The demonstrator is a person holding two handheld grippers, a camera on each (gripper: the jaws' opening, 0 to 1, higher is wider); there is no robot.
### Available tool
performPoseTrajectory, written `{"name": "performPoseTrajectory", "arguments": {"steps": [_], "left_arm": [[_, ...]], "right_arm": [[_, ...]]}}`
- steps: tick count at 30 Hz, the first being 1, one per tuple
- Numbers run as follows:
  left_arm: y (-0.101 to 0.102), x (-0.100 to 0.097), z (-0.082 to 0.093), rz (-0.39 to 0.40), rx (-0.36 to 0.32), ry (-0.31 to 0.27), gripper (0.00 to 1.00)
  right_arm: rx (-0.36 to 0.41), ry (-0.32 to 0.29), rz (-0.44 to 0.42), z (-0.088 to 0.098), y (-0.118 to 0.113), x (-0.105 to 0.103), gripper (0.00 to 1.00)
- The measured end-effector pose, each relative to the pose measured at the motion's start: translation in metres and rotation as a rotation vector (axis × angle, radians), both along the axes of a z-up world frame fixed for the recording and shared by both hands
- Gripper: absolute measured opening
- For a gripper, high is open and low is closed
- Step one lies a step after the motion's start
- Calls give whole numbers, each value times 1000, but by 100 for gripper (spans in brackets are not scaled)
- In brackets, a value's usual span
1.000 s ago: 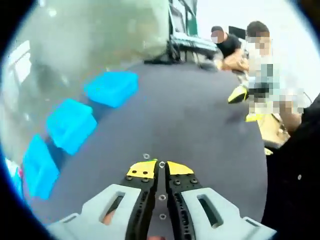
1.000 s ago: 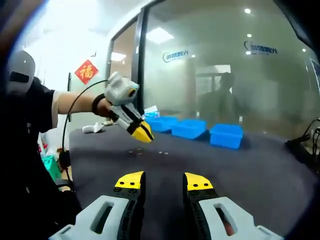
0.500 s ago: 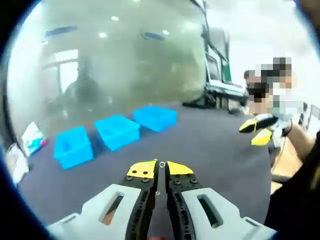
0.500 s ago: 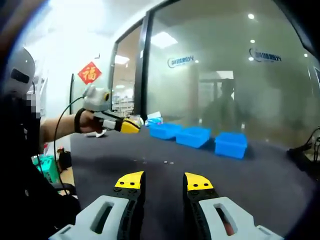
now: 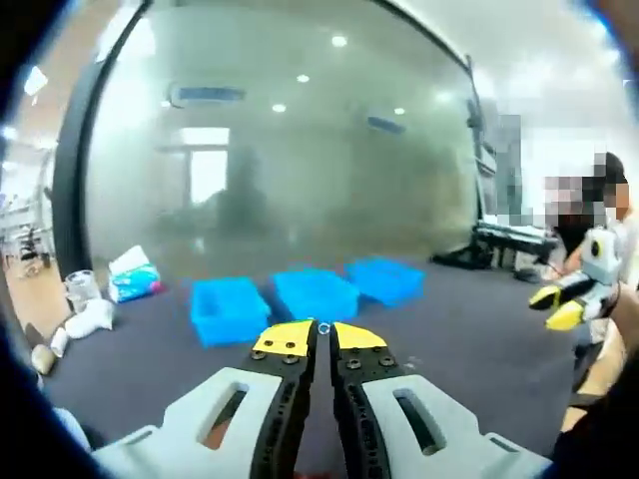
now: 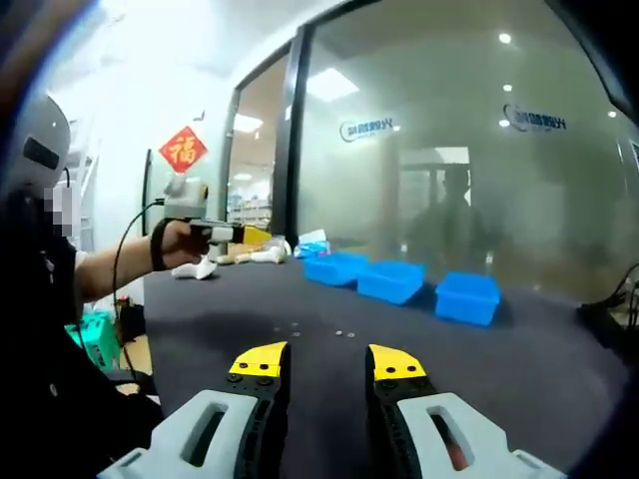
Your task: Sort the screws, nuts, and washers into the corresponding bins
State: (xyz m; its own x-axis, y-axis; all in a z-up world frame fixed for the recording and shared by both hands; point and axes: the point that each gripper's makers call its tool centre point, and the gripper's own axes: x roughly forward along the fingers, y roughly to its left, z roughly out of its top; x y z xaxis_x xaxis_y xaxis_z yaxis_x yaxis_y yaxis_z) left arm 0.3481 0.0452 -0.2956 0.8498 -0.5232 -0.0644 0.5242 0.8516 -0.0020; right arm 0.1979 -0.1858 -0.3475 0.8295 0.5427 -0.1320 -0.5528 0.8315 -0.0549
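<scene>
Dark table (image 6: 519,349) carries three blue bins (image 5: 315,291) in row near glass wall.
Left gripper (image 5: 320,337): raised, jaws clenched on small nut (image 5: 323,327), aimed at bins.
Right gripper (image 6: 321,361): jaws released, idle.
Loose hardware (image 6: 339,332) on table, well short of bins.
Step, judged: carrying nut to bin. Next: pick matching bin, lower, release.
</scene>
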Motion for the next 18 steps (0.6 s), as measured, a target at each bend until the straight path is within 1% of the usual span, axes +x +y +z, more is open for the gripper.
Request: {"name": "performPoseTrajectory", "arguments": {"steps": [3,5,7,8,9,10,12,13,16,18], "left_arm": [[12,24,1,43,-1,-5,5],[19,42,1,66,-11,5,5],[26,61,-1,95,-24,29,5],[30,69,-2,114,-56,55,5],[32,81,0,121,-88,69,5],[30,89,1,112,-125,88,5],[31,103,3,124,-93,79,5],[35,113,3,152,-60,64,5],[32,135,6,153,-54,62,5],[28,150,7,156,-34,58,5]], "right_arm": [[3,-2,-8,0,-3,1,27],[6,-4,-13,1,-5,1,27],[8,-4,-18,1,-7,2,27],[10,-4,-21,0,-8,2,27],[12,-4,-24,0,-8,3,27],[14,-2,-25,-1,-9,3,26],[13,4,-26,-3,-9,4,26],[14,6,-27,-4,-9,4,26],[15,10,-27,-5,-9,4,26],[14,11,-27,-6,-9,5,26]]}}
